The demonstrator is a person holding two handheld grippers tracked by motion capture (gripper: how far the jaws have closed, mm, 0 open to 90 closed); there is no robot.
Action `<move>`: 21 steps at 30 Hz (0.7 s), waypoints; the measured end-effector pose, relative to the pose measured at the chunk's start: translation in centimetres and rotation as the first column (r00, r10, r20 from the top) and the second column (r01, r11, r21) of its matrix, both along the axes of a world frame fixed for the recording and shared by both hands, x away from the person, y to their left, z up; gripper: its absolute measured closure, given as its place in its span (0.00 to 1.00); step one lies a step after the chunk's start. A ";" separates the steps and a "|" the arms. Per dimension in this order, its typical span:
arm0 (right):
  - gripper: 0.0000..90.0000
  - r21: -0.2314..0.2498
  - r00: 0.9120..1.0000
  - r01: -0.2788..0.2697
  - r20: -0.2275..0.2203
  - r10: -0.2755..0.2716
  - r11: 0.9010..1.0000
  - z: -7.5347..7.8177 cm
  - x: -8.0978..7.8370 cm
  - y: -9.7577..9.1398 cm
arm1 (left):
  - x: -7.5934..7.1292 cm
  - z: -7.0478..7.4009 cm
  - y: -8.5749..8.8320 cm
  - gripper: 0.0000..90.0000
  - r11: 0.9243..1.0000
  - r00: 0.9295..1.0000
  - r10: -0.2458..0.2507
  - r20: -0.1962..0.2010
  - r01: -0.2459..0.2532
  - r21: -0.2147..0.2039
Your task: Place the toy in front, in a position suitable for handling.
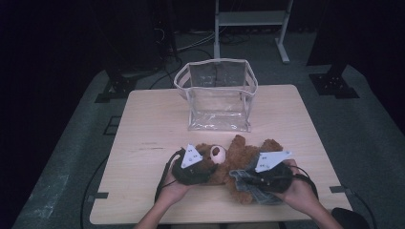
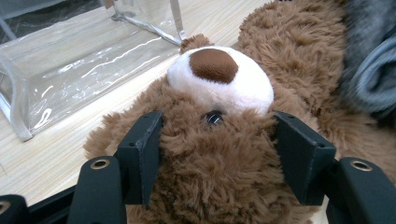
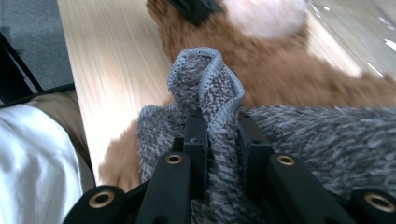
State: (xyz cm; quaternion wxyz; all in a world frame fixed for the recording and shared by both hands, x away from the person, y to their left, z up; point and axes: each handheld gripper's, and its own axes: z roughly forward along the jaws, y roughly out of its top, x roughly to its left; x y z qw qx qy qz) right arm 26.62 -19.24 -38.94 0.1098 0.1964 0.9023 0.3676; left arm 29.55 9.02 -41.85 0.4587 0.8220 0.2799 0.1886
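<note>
The plush head of the teddy bear (image 2: 210,154) is being squeezed between the jaws of the left gripper (image 2: 217,149), w/ fur bulging past both pads and the white snout just ahead. A folded hem of the grey knit garment (image 3: 208,88) is being pinched tight by the right gripper (image 3: 218,135) – the loop stands up above the jaw tips, the bear's body beyond. Both are judged soft, light, compressible, non-fragile. Knit likely stretches, so the hem is being favoured as hold pt. Bear is lying on the table (image 1: 153,124), the clear bag (image 1: 217,93) well beyond the jaws.

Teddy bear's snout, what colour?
White snout with a brown nose, clearest in the left gripper view.
</note>
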 end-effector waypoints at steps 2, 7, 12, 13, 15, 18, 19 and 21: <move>0.85 -0.001 1.000 0.018 0.007 -0.018 1.000 -0.1 -0.5 -1.3 | 0.0 0.0 0.0 0.40 1.000 1.000 0.001 0.001 -0.001 0.000; 0.85 0.014 0.996 0.082 0.020 -0.082 0.997 -0.5 -1.4 -4.6 | -0.1 0.0 0.0 0.39 1.000 1.000 0.003 0.001 -0.003 -0.011; 0.85 0.069 0.992 0.129 -0.019 -0.128 0.989 -0.8 -1.8 -7.5 | -0.2 0.0 -0.1 0.39 1.000 1.000 0.001 0.004 -0.001 -0.009; 0.84 0.088 0.992 0.128 -0.021 -0.127 0.988 -0.6 -1.9 -7.8 | -0.2 0.0 -0.1 0.39 1.000 1.000 0.001 0.005 -0.001 -0.009; 0.84 0.121 0.992 0.125 -0.011 -0.125 0.985 0.0 -2.0 -8.0 | -0.2 0.0 -0.1 0.39 1.000 1.000 0.003 0.003 -0.003 -0.013; 0.84 0.150 0.992 0.122 0.017 -0.126 0.981 0.8 -1.9 -7.7 | -0.2 0.0 -0.1 0.39 1.000 1.000 -0.003 0.008 0.003 -0.007; 0.84 0.158 0.991 0.122 0.030 -0.129 0.980 1.0 -1.7 -7.4 | -0.3 0.0 -0.1 0.39 1.000 1.000 -0.004 0.008 0.004 -0.007; 0.84 0.164 0.992 0.118 0.030 -0.125 0.979 1.1 -1.4 -7.1 | -0.3 -0.1 0.0 0.39 1.000 1.000 -0.006 0.008 0.006 -0.005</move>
